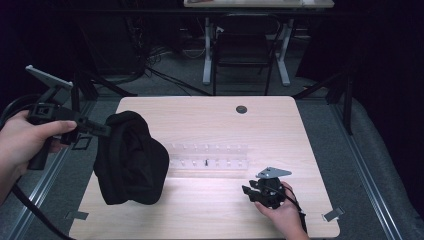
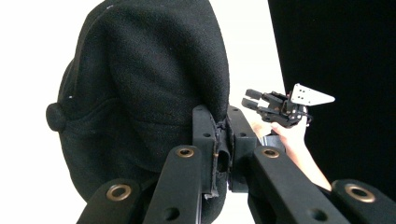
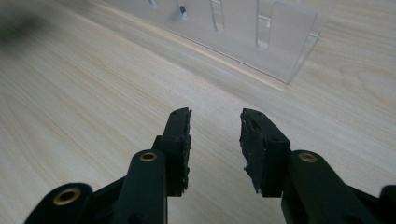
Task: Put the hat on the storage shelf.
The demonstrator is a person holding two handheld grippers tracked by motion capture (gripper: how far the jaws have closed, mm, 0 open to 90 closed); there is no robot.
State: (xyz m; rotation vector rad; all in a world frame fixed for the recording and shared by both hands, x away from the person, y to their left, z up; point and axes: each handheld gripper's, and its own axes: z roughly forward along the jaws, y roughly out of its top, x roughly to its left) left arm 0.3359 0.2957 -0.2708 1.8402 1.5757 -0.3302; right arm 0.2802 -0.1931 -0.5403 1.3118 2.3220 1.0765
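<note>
— Where do we have the black cap (image 1: 131,159) right now?

— At the left of the high view, hanging above the wooden table (image 1: 210,115) from our left gripper (image 1: 102,131). In the left gripper view the cap (image 2: 144,93) takes up the upper left and centre of the frame, its button at the far left edge, and our jaws are clamped tight on a fold of its fabric near the bottom centre.

— And our right gripper (image 1: 248,190)?

— Lower right of the high view, low over the table, well apart from the cap. In the right gripper view its jaws stand apart with nothing but bare wood between them — no pad touches anything.

— What lies ahead of it?

— The clear plastic rack (image 3: 243,32) in the upper part of that frame; in the high view the rack (image 1: 207,156) sits mid-table, between the cap and our right gripper.
</note>
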